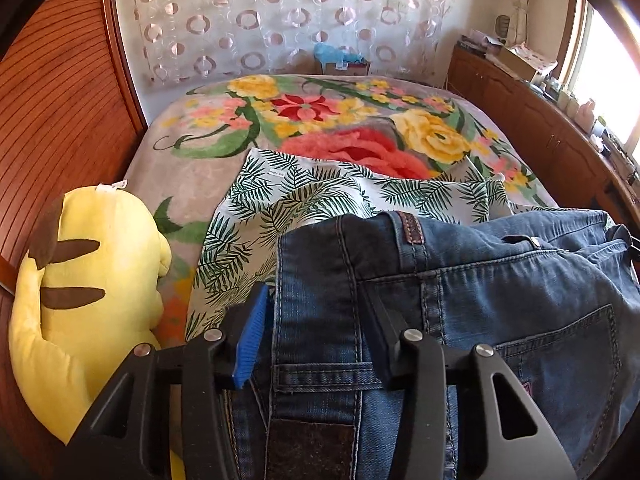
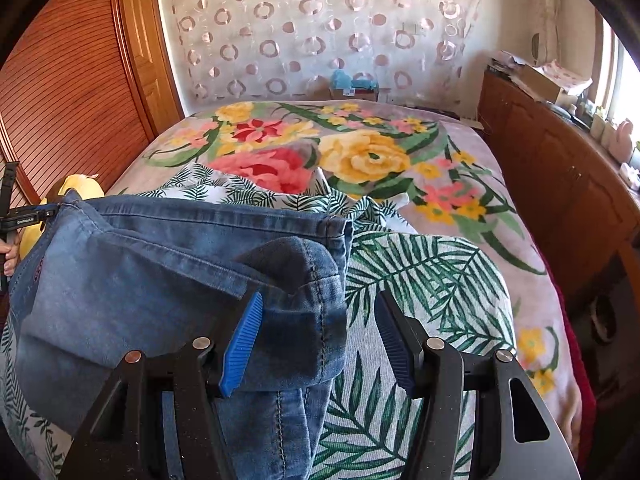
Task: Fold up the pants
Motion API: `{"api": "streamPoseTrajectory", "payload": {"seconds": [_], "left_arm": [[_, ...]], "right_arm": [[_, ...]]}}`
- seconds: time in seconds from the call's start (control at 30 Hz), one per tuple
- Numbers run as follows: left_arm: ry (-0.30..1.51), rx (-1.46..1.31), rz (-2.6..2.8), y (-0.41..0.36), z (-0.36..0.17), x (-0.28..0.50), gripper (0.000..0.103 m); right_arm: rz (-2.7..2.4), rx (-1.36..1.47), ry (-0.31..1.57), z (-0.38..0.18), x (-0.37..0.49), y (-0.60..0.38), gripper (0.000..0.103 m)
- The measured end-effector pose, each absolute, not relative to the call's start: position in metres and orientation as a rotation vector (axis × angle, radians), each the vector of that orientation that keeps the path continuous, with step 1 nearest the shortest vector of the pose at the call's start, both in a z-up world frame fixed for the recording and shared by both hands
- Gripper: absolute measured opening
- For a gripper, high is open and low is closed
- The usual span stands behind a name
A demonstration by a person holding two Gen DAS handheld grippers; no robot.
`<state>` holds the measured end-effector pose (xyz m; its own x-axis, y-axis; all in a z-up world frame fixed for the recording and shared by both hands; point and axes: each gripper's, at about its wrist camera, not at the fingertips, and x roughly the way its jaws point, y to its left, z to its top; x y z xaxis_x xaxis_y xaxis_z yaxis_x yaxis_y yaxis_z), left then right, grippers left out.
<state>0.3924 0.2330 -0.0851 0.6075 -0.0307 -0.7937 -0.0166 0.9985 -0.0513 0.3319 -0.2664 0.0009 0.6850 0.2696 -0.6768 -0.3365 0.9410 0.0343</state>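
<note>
While the jeans [image 1: 460, 292] fill the lower frame, the left gripper [image 1: 316, 340] brackets their waistband; grip unclear. Right gripper [image 2: 320, 340], spread, has a hem between its fingers; lower denim is cut off.

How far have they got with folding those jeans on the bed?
Early to midway, I would guess. The jeans already lie doubled over on the leaf-print cloth, with a pale inside face turned up. In hand: the left tongs straddle the waistband and the right tongs straddle a folded edge, both apart. Left: the bundle is bunched and loose, so smoothing and further folds remain.
</note>
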Motion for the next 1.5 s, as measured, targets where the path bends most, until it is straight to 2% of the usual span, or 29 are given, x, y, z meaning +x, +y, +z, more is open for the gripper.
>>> {"api": "streamPoseTrajectory", "payload": {"seconds": [0.07,0.17,0.2,0.27,0.4,0.47,0.5,0.73,0.87,0.97,1.03,1.07,1.1,1.17,1.23,1.3,1.4,1.5], "left_arm": [[0.915,-0.057,-0.020,0.232,-0.084,0.391,0.039],[0.897,-0.045,-0.019,0.227,-0.079,0.384,0.009],[0.891,-0.033,0.007,0.226,-0.076,0.382,0.005],[0.882,-0.038,0.025,0.227,-0.072,0.378,0.004],[0.822,-0.051,0.044,0.234,-0.054,0.361,0.003],[0.780,-0.062,0.064,0.239,-0.041,0.350,0.003],[0.759,-0.072,0.067,0.242,-0.034,0.345,0.003],[0.657,-0.050,0.149,0.253,-0.001,0.328,0.003],[0.681,-0.058,0.165,0.252,-0.010,0.339,0.003],[0.693,-0.060,0.138,0.243,-0.018,0.336,0.003],[0.690,-0.039,0.142,0.235,-0.021,0.330,0.003],[0.691,-0.030,0.138,0.231,-0.021,0.326,0.003],[0.693,-0.024,0.134,0.228,-0.021,0.324,0.003],[0.699,-0.009,0.136,0.223,-0.021,0.319,0.015],[0.691,0.003,0.125,0.215,-0.020,0.312,0.039],[0.678,-0.014,0.076,0.209,-0.018,0.303,0.049],[0.652,-0.024,0.037,0.195,-0.015,0.290,0.080],[0.630,-0.016,-0.003,0.175,-0.014,0.278,0.081]], "right_arm": [[0.352,-0.084,0.745,0.001,0.332,-0.265,0.060],[0.374,-0.072,0.745,0.002,0.331,-0.265,0.060],[0.385,-0.070,0.742,0.002,0.331,-0.265,0.053],[0.398,-0.072,0.752,0.001,0.331,-0.265,0.046],[0.418,-0.088,0.760,0.003,0.331,-0.264,0.018],[0.433,-0.095,0.735,0.009,0.327,-0.263,0.009],[0.439,-0.097,0.715,0.013,0.324,-0.264,0.007],[0.399,-0.059,0.552,0.058,0.312,-0.269,0.005],[0.363,-0.044,0.541,0.072,0.327,-0.260,0.005],[0.339,-0.047,0.568,0.062,0.337,-0.252,0.005],[0.336,-0.056,0.600,0.051,0.338,-0.246,0.011],[0.328,-0.066,0.613,0.050,0.340,-0.242,0.021],[0.321,-0.076,0.618,0.049,0.337,-0.242,0.026],[0.323,-0.079,0.622,0.050,0.334,-0.244,0.030],[0.321,-0.086,0.634,0.048,0.326,-0.247,0.039],[0.331,-0.104,0.640,0.047,0.316,-0.250,0.040],[0.341,-0.120,0.665,0.045,0.301,-0.256,0.041],[0.363,-0.118,0.704,0.034,0.286,-0.260,0.041]]}}
